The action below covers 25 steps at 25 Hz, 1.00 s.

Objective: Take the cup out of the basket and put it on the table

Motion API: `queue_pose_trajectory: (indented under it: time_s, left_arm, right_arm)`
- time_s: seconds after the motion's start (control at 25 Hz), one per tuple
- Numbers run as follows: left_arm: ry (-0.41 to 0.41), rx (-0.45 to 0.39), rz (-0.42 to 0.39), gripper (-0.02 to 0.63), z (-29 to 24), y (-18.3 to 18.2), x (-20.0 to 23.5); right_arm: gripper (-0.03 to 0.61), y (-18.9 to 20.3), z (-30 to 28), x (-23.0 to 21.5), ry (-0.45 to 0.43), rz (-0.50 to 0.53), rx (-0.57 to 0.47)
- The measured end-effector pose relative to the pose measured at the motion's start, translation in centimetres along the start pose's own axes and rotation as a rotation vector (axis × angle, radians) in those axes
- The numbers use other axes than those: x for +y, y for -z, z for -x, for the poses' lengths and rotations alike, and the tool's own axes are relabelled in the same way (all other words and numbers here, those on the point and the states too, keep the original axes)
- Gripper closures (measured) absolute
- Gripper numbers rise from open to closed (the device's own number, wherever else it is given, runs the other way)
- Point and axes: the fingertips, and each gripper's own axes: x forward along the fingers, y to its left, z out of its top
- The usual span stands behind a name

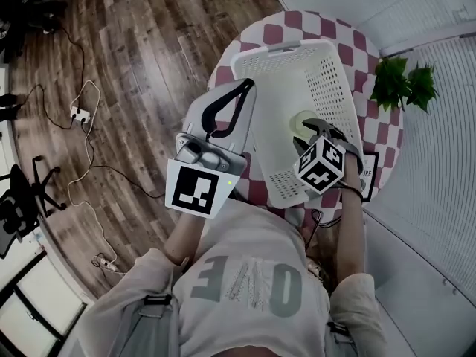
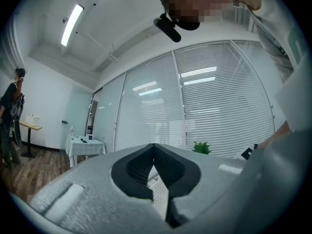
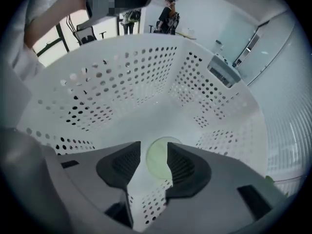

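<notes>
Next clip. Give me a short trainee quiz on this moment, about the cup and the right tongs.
1. True or false: the cup stands on the table.
2. The right tongs are: A) shut on the cup; B) open, aimed down at it; C) shut and empty.
3. What stands on the table beside the basket?
Key: 1 false, it is in the basket; 2 B; 3 a green plant.

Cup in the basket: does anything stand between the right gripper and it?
Nothing visible does. The right gripper's open jaws frame the cup on the basket floor, not touching it.
</notes>
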Motion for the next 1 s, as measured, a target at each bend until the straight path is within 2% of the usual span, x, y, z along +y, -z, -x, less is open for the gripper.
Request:
queue_pose_trajectory:
  time_s: [0.24,0.56,0.68,0.72,0.76,0.8,1.0]
  left_arm:
    - [-0.060,-0.008,0.019,0.611,1.9,0.7,2.7]
    - [-0.087,-0.011,0.055,0.611,3.6,1.7,3.7]
    - [-0.096,0.000,0.068,0.611,4.0,2.5,3.8]
    - [-0.103,0.005,0.072,0.611,4.2,2.7,4.0]
    - [-0.112,0.008,0.078,0.611,4.4,2.9,4.2]
    - [-0.123,0.008,0.084,0.611,4.6,3.1,4.4]
    - [-0.157,-0.004,0.098,0.611,5.0,3.4,4.9]
  right_arm:
    - [0.403,1.0,-3.0,0.4,-0.068,-0.045,0.086]
    - [0.403,1.8,-5.2,2.1,-0.140,-0.015,0.165]
    - [0.405,2.3,-5.9,2.3,-0.135,0.012,0.196]
    - [0.425,2.4,-6.0,2.0,-0.117,0.034,0.205]
    - [0.492,2.4,-6.0,1.8,-0.098,0.061,0.212]
    - [0.523,2.4,-6.0,1.6,-0.088,0.087,0.218]
    - [0.537,2.8,-6.2,2.1,-0.127,0.137,0.250]
